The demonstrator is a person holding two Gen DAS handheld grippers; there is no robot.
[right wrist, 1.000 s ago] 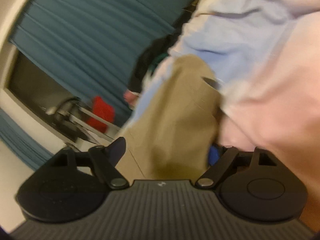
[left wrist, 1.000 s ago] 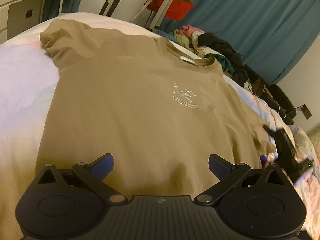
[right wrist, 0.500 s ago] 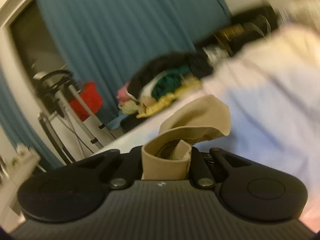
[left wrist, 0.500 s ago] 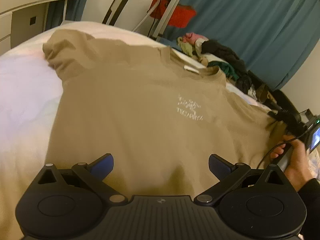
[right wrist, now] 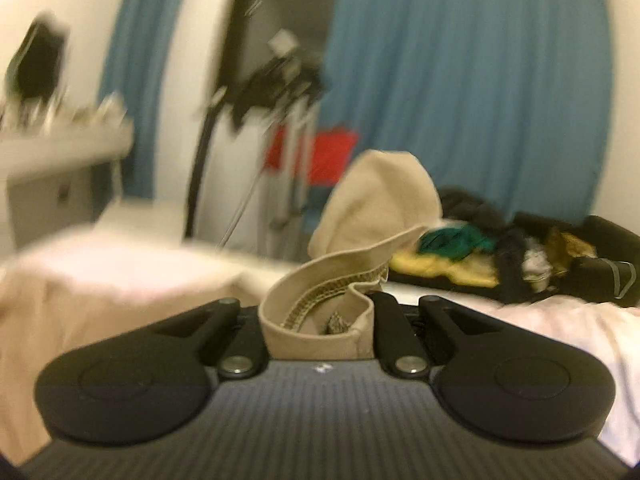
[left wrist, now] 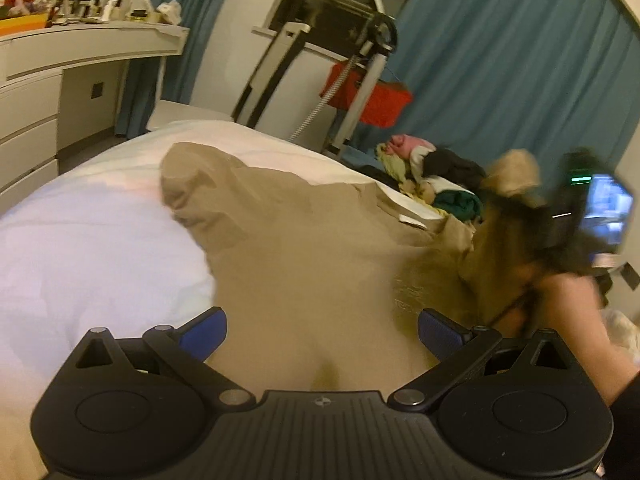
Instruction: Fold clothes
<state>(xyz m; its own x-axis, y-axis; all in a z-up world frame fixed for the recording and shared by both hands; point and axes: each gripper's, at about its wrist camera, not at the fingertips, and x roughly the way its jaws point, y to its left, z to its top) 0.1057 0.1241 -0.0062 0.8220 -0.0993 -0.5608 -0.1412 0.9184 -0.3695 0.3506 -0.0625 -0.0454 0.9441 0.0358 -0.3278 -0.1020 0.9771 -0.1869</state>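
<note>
A tan T-shirt (left wrist: 304,264) lies face up on the white bed (left wrist: 80,248), its collar toward the far side. My left gripper (left wrist: 322,330) hovers open over the shirt's lower chest, blue pads wide apart and nothing between them. My right gripper (right wrist: 318,320) is shut on the shirt's right sleeve (right wrist: 372,208), whose hem bunches up between the fingers. In the left wrist view the right gripper (left wrist: 560,224) holds that sleeve lifted over the shirt's right side, a person's hand (left wrist: 568,320) on it.
A pile of mixed clothes (left wrist: 432,176) lies at the bed's far edge. Behind it stand a metal rack with a red bag (left wrist: 372,96) and blue curtains (left wrist: 500,72). White drawers (left wrist: 32,120) are at the left.
My right gripper has raised the sleeve it gripped and carried it leftward over the shirt. The left gripper has tilted up a little and stays open.
</note>
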